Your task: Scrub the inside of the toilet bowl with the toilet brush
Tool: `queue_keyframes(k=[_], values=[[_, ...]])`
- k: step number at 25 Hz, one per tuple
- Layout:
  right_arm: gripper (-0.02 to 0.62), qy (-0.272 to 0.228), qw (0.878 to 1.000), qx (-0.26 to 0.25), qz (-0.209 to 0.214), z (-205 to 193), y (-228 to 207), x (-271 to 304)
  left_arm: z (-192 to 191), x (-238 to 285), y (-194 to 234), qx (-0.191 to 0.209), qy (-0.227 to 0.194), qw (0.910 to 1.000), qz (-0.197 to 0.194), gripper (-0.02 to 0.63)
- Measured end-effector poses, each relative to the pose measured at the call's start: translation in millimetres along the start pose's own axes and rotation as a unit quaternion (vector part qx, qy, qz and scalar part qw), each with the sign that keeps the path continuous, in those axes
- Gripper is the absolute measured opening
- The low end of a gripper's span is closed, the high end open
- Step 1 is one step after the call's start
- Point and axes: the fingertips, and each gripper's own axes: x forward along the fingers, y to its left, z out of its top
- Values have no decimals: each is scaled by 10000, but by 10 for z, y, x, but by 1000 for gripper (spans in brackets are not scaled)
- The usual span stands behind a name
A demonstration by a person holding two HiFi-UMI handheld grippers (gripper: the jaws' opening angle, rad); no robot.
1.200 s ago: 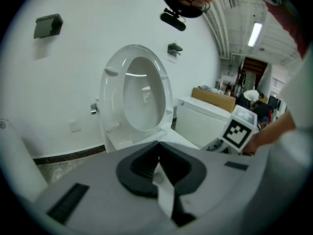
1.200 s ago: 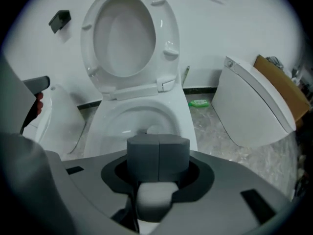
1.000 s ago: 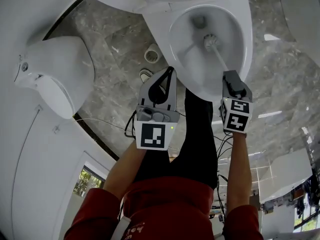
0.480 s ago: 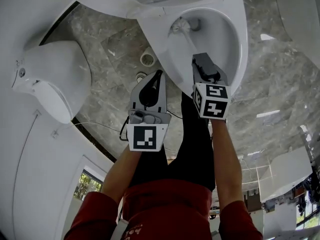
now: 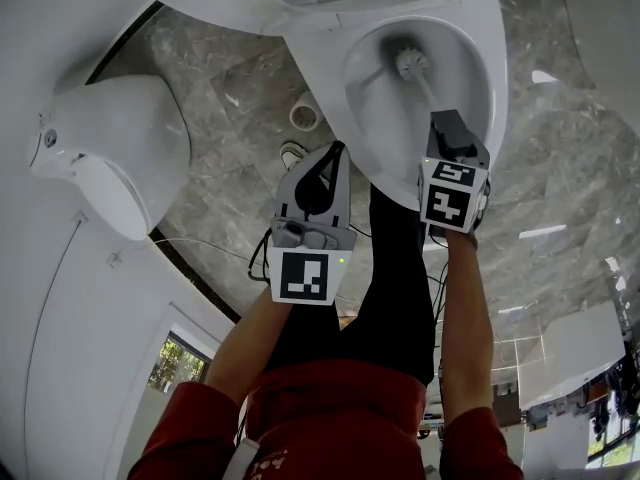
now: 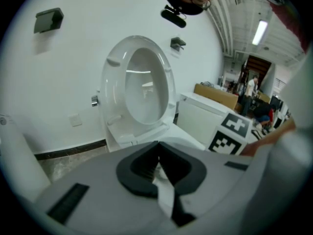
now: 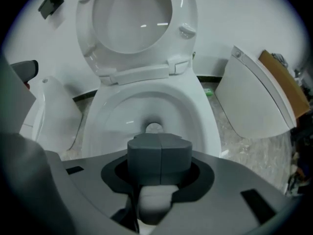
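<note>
A person in a red top stands over a white toilet bowl on a grey stone floor. Its white seat and lid are tipped up against the wall.

The right gripper points down into the bowl from its near rim. Its grey jaws are pressed tight around the pale handle of the thin white toilet brush. The brush head sits low inside the bowl, toward the back, just beside the dark hole at the bottom.

The left gripper hangs over the floor, just outside the bowl's near rim. Its jaws are pinched together with nothing in them. Another white toilet stands well apart, by the wall.
</note>
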Motion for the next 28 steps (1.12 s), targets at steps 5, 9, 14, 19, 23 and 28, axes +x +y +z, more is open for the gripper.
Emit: queue_keyframes(k=[5,9,14,19,23,28], values=[[160,337,9954,866,230,-40,177,556,-28,-15,76,-29,21,10000,76,0],[160,297,9971,656,243,171,236,927,-45,-50,201,29,7,9998,181,0],[161,-148,9144,-3993,-656,160,359,1026,-144,-99,315,-42,37,9994,346,0],[161,147,9856,-1684,19,86,213,1051,-139,-141,300,-15,-30,9994,359,0],[161,883,9140,3839,976,-7,141,985,-137,-180,297,-97,-33,9991,421,0],[161,807,9555,2765,640,16,135,879,-62,-253,282,-88,-177,9988,456,0]])
